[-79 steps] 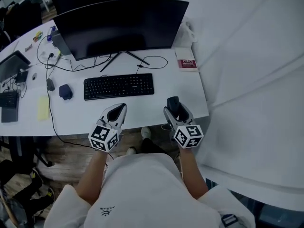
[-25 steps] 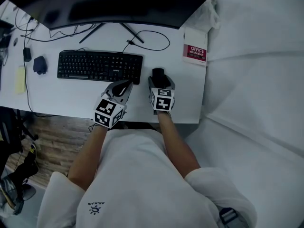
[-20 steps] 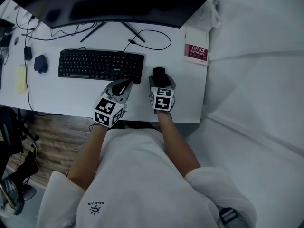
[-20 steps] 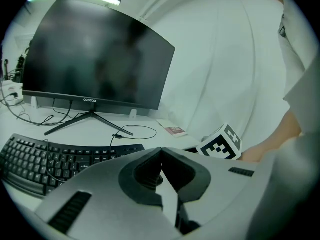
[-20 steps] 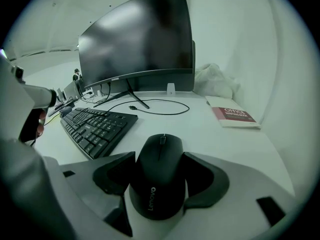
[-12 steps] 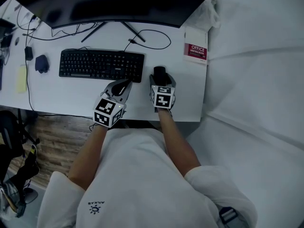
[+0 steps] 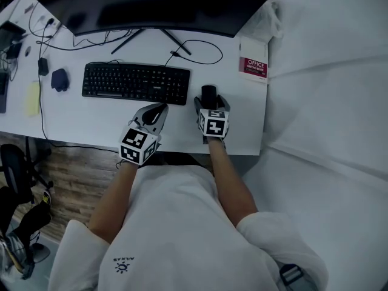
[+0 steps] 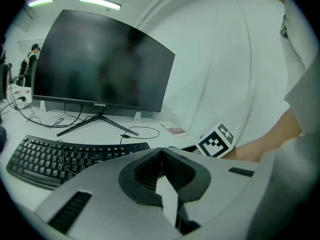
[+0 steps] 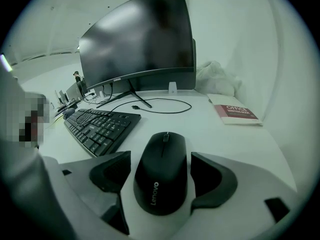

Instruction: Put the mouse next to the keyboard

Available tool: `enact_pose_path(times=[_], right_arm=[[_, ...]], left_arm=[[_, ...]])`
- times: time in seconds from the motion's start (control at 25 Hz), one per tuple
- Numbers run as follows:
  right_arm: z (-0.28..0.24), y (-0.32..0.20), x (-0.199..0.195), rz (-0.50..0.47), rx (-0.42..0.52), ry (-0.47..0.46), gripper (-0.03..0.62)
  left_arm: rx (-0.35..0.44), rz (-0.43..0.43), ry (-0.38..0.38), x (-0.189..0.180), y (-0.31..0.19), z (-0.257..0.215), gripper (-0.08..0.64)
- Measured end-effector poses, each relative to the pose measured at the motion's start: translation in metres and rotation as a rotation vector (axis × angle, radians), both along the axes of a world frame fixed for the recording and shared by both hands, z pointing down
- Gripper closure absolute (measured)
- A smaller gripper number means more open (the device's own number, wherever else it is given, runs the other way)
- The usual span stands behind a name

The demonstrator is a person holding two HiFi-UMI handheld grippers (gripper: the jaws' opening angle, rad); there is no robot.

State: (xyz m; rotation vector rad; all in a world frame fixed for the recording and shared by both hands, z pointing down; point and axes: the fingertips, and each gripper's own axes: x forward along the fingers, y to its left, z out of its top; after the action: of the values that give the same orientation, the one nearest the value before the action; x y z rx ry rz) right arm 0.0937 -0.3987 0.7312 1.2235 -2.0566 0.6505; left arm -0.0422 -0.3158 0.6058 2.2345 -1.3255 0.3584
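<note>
White surface (image 7: 97, 123) runs across the head view, with a white cloth hanging to its right. At far left lie a yellow pad (image 7: 32, 90) and a small dark blue thing (image 7: 59, 79), with black cables near them. A dark curved monitor (image 7: 151, 5) stands along the far edge; the small white brand mark on its lower bezel is too small to read surely. A black keyboard (image 7: 136, 83) lies in front of it.

The left tool (image 7: 156, 110) hovers near the keyboard's near right corner, its jaws together with nothing between them.

Just right of the keyboard, with a narrow gap between, the black mouse (image 9: 161, 176) rests on the surface, "Lenovo" printed on its back. The right tool (image 7: 210, 100) straddles it. Its jaws have just been opening and stand wide, a gap showing on each side of the mouse.

Farther right lies a red booklet (image 7: 255, 66) marked "OFFICE WRITING BOOK".
</note>
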Motion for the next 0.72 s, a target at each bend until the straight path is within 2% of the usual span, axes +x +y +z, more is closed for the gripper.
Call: enact_pose_path(times=[0.36,0.72], right_arm=[[-0.027,0.008,0.006,0.033,0.071,-0.047,0.229],[-0.092,0.035,-0.009,0.044,0.208,-0.130,0.237]], left_arm=[[0.038,0.008,-0.003,-0.010,0.013,-0.014,0.554],[0.102,0.009,-0.005,-0.037,0.038,-0.040,0.554]])
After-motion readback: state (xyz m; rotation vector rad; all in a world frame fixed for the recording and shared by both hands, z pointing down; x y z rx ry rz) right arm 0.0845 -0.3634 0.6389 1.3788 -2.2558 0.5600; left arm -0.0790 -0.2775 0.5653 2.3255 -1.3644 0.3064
